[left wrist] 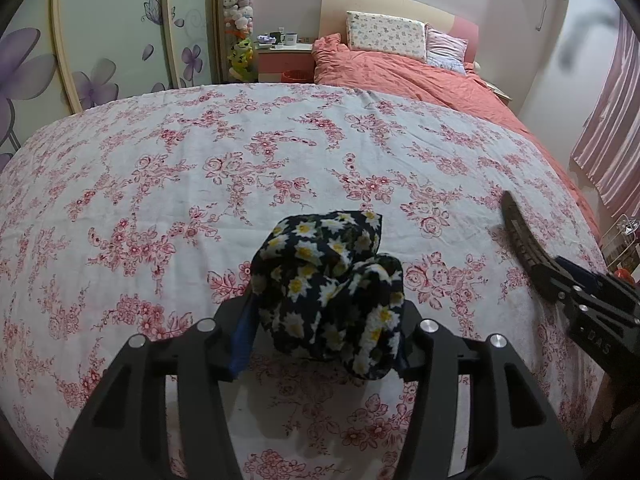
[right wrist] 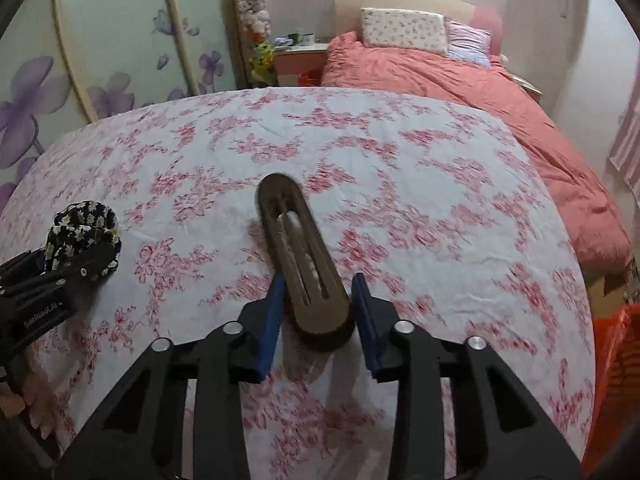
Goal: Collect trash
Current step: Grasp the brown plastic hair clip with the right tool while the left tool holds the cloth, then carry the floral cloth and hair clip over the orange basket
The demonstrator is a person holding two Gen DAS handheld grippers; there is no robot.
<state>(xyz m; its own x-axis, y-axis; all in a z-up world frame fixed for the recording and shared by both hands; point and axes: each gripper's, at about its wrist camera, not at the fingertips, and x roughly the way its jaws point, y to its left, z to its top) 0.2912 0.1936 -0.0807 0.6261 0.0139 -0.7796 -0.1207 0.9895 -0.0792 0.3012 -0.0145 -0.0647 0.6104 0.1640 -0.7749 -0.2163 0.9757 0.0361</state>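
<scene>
My left gripper [left wrist: 326,324] is shut on a crumpled dark cloth with white and yellow daisies [left wrist: 332,280], held just over the floral sheet; the cloth also shows in the right wrist view [right wrist: 82,232] at the left. My right gripper [right wrist: 318,312] is shut on a long brown oval slotted object [right wrist: 298,248] that points forward over the sheet. That object [left wrist: 520,236] and the right gripper's body show at the right edge of the left wrist view.
A white sheet with red roses [left wrist: 200,180] covers the surface under both grippers. Beyond it lie a bed with an orange-pink quilt [left wrist: 400,68] and pillows, a nightstand [left wrist: 284,54] and a wardrobe with purple flowers [left wrist: 100,40]. An orange bag [right wrist: 616,380] sits at the right.
</scene>
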